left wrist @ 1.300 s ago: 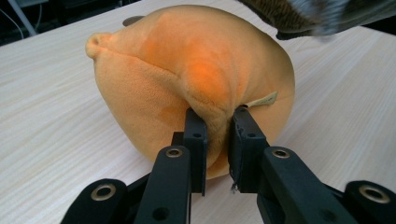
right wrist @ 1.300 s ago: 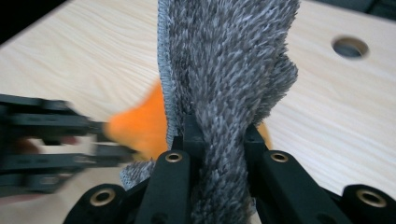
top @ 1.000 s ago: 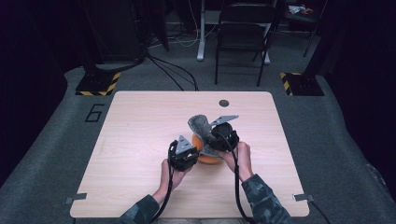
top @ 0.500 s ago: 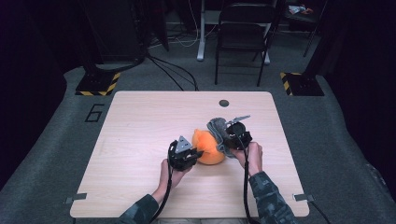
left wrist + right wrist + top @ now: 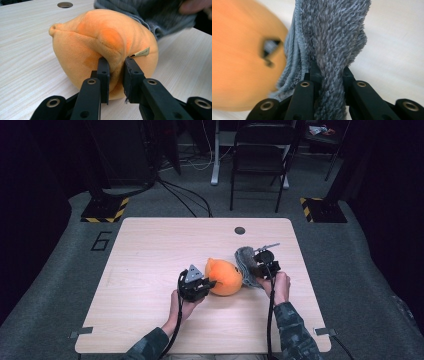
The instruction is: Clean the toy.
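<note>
High view: my left jaws pinch the round orange plush; right jaws, beside it, clamp grey fuzzy cloth on the pale wood surface.

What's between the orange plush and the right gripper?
A grey cloth, bunched beside the orange plush and pinched in the right gripper; the high view shows it.

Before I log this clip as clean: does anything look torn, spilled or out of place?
Nothing stands out. The orange plush looks intact, with a fold pinched by the left gripper; its small tag pokes out. The grey fuzzy cloth hangs bunched in the right gripper. The table shows no spills.
</note>
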`<state>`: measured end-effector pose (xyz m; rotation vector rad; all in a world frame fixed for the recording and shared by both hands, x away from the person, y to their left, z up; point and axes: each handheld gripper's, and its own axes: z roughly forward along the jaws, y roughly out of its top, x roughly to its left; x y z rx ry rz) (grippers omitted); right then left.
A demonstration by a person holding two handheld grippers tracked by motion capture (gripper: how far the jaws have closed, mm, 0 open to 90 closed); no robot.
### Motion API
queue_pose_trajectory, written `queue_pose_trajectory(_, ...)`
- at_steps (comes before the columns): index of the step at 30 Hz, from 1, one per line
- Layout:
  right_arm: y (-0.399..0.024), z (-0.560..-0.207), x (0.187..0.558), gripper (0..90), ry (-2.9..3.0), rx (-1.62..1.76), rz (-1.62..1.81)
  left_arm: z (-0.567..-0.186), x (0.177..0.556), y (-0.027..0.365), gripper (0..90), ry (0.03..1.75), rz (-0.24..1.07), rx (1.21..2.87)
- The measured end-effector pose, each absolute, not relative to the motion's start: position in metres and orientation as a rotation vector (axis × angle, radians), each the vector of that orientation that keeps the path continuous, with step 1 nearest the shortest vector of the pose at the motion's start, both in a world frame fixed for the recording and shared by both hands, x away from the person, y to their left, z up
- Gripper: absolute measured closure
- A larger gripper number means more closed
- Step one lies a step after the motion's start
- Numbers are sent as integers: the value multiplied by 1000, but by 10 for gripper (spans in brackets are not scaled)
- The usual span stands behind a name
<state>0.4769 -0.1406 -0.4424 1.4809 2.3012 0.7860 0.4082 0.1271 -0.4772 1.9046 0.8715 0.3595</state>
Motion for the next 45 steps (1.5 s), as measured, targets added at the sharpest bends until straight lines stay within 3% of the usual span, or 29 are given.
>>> queue_pose_trajectory(5,-123,-403,460,787,2304,1350,952,-477,408,127,763,872,363,1905)
queue_pose_trajectory(9,-96,-413,456,788,2415,1268,899,-477,409,128,734,858,373,1917)
queue_pose_trajectory(16,-97,-426,461,788,2397,1297,868,-477,404,128,451,844,417,1953)
queue_pose_trajectory(19,-98,-429,461,788,2394,1293,870,-480,404,123,438,825,435,1992)
queue_pose_trajectory(24,-97,-431,461,788,2382,1295,870,-484,406,120,677,817,463,1983)
queue_pose_trajectory(27,-98,-428,461,788,2373,1301,890,-483,405,120,759,824,476,1982)
queue_pose_trajectory(39,-77,-383,435,787,2387,1136,1094,-475,401,119,799,810,457,1944)
queue_pose_trajectory(45,-56,-394,430,787,2422,1067,996,-476,401,118,796,820,436,1951)
